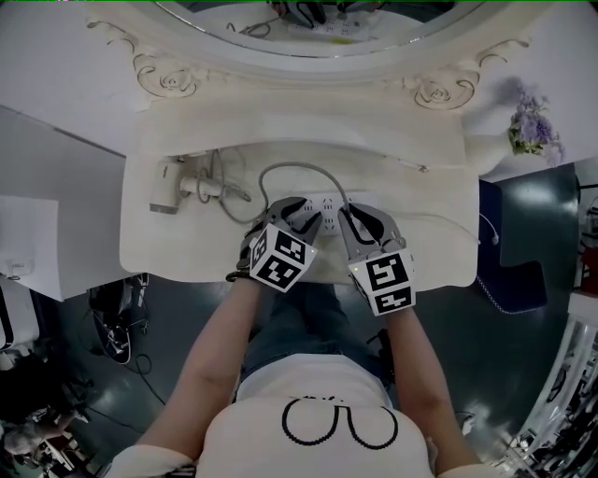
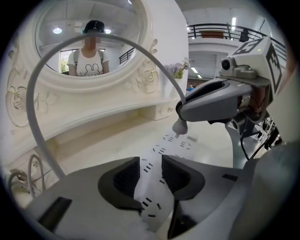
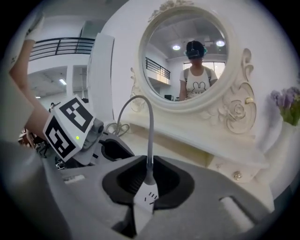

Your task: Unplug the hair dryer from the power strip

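On the white vanity table (image 1: 420,257) lies a white power strip (image 1: 322,201). My left gripper (image 1: 297,217) is shut on its near end; in the left gripper view the strip (image 2: 151,185) sits clamped between the dark pads (image 2: 126,177). My right gripper (image 1: 360,224) is shut on the hair dryer's plug (image 3: 146,193). That plug (image 2: 180,125) hangs just above the strip's far sockets, a short prong showing below it. Its grey cable (image 1: 299,168) arcs up and away to the left. The white hair dryer (image 1: 168,185) lies at the table's left.
A round mirror (image 1: 327,28) in a carved frame stands at the back of the table. Loose cable loops (image 1: 229,187) lie beside the hair dryer. Purple flowers (image 1: 534,126) stand at the far right. Below the shelf is a small drawer knob (image 3: 237,175).
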